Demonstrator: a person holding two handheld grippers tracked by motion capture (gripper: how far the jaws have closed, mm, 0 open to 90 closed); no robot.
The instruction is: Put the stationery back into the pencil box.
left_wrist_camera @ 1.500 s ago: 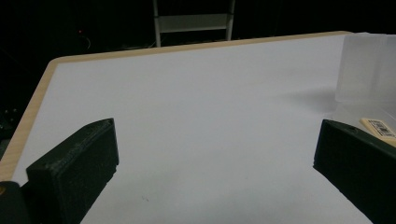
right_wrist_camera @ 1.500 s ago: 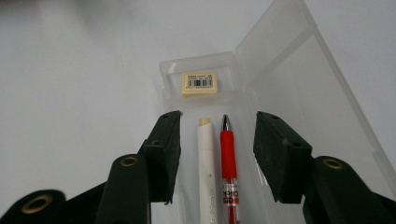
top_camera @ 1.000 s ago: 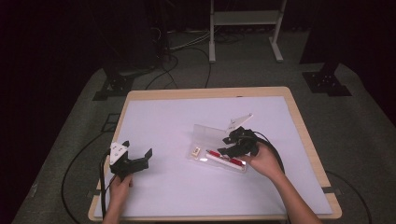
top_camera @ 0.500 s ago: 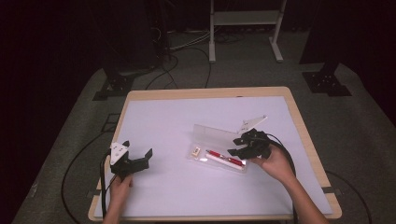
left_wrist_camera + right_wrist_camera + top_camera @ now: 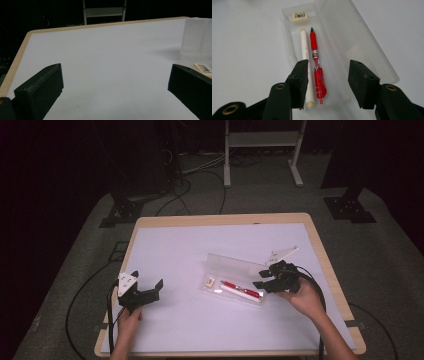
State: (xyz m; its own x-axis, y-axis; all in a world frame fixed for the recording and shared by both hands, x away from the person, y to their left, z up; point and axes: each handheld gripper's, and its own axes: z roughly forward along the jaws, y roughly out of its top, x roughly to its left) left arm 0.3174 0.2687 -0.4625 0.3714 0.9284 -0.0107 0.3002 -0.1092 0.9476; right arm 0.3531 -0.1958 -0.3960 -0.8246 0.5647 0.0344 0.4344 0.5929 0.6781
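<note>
A clear plastic pencil case (image 5: 235, 280) lies open near the middle right of the white table, its lid (image 5: 352, 37) raised. Inside lie a red pen (image 5: 315, 60), a white pen (image 5: 305, 57) and a small cream eraser (image 5: 299, 15). My right gripper (image 5: 268, 279) hovers at the case's right end, open, with nothing between its fingers; in the right gripper view its jaws straddle the pens' near ends. My left gripper (image 5: 146, 294) rests open at the front left of the table, well apart from the case (image 5: 197, 42).
The white tabletop (image 5: 200, 250) has a wooden rim (image 5: 225, 219). Cables (image 5: 90, 290) trail off the left side to the floor. A white metal stand (image 5: 260, 150) and dark equipment feet (image 5: 350, 205) stand on the grey floor behind the table.
My right gripper has drawn back to the right from over the case to its right end. The left gripper has stayed put.
</note>
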